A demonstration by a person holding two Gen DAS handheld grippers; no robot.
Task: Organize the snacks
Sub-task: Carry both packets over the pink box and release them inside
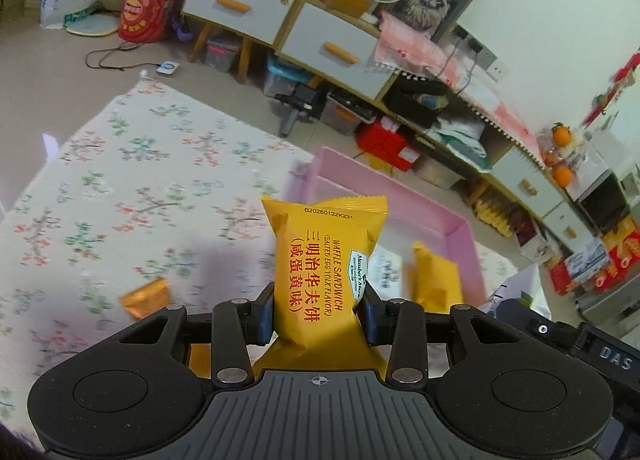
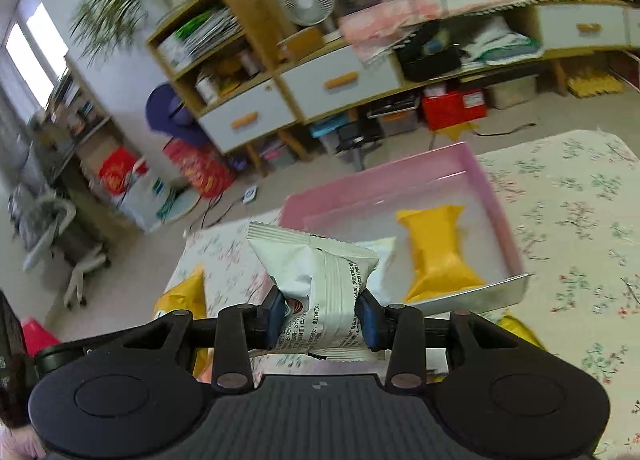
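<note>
**Both tongs loaded above the pink tray**

The left tongs (image 1: 318, 314) were closed on a yellow pack (image 1: 326, 268), pinching it at its lower half so the pack stood upright between the pads, printed face toward the camera. It was held clear of the floral-cloth counter (image 1: 120, 180), with the pink tray (image 1: 440, 220) beyond it.

The right tongs (image 2: 320, 318) were closed on a white pack (image 2: 320, 280), gripped across its middle, crimped top end tilted up and to the left. This pack was held near the tray's (image 2: 496, 196) near-left corner.

Inside the tray lay a second yellow pack (image 2: 436, 252), resting flat, with another white pack (image 2: 380, 260) just beside it, partly hidden by the held one. On the cloth to the left of the tray lay one more yellow pack (image 1: 146, 296), blurred in the left view. A further yellow pack (image 2: 520, 330) showed at the tray's near edge on the right, largely hidden behind the tongs.
</note>
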